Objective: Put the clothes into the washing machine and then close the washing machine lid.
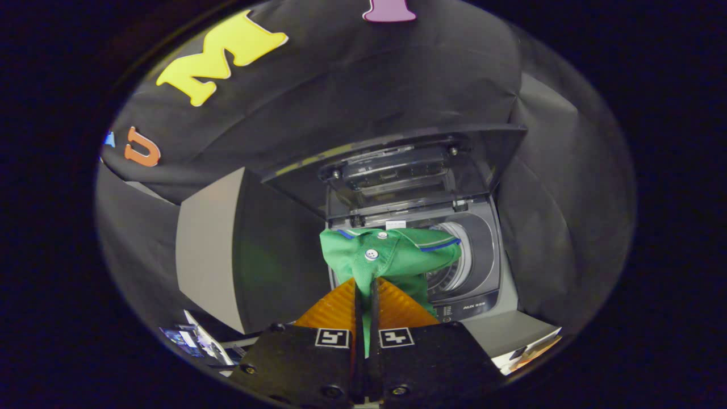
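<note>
A green shirt (392, 258) with white buttons and a blue-striped collar hangs bunched from my gripper (366, 289), whose two fingers are shut on its cloth. Just beyond the fingers stands a top-loading washing machine (483, 267). Its lid (397, 165) is raised and leans back. The round metal drum opening (454, 264) shows to the right of the shirt, partly hidden by it. The shirt is held in the air in front of and slightly above the opening.
A grey box-like cabinet (210, 250) stands left of the machine. Black cloth walls close in behind and on both sides. Papers or booklets (196, 341) lie low at the left, and a light board (522, 341) lies low at the right.
</note>
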`<action>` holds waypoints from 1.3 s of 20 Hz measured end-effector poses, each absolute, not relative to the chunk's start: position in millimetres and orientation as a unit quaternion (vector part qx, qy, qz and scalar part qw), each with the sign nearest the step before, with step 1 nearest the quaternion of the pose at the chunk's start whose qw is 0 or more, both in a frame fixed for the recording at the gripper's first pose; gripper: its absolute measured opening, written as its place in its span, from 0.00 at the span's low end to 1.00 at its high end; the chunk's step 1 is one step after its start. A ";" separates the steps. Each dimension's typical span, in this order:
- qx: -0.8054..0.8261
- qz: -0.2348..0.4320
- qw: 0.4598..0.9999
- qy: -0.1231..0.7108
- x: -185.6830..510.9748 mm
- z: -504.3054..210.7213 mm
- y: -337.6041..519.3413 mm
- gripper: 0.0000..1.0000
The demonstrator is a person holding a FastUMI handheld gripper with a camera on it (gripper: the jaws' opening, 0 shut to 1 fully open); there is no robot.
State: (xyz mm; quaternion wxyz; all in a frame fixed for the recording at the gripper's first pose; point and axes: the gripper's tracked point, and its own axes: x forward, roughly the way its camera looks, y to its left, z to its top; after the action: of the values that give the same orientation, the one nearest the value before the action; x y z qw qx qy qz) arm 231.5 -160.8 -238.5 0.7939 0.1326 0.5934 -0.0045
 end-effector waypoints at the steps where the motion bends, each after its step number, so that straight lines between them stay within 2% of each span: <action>1: 0.131 -0.007 0.792 0.596 232.0 -249.4 -163.8 0.06; 12: 0.119 -0.015 0.789 0.602 248.1 -346.7 -180.5 0.06; 19: 0.091 -0.019 0.805 0.587 242.0 -402.2 -195.2 0.07; 26: 0.091 -0.027 0.834 0.544 247.9 -428.5 -198.2 0.10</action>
State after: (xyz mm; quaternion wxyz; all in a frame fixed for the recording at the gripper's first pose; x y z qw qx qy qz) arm 247.9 -198.2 -428.5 0.8340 0.0908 0.5436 -0.0274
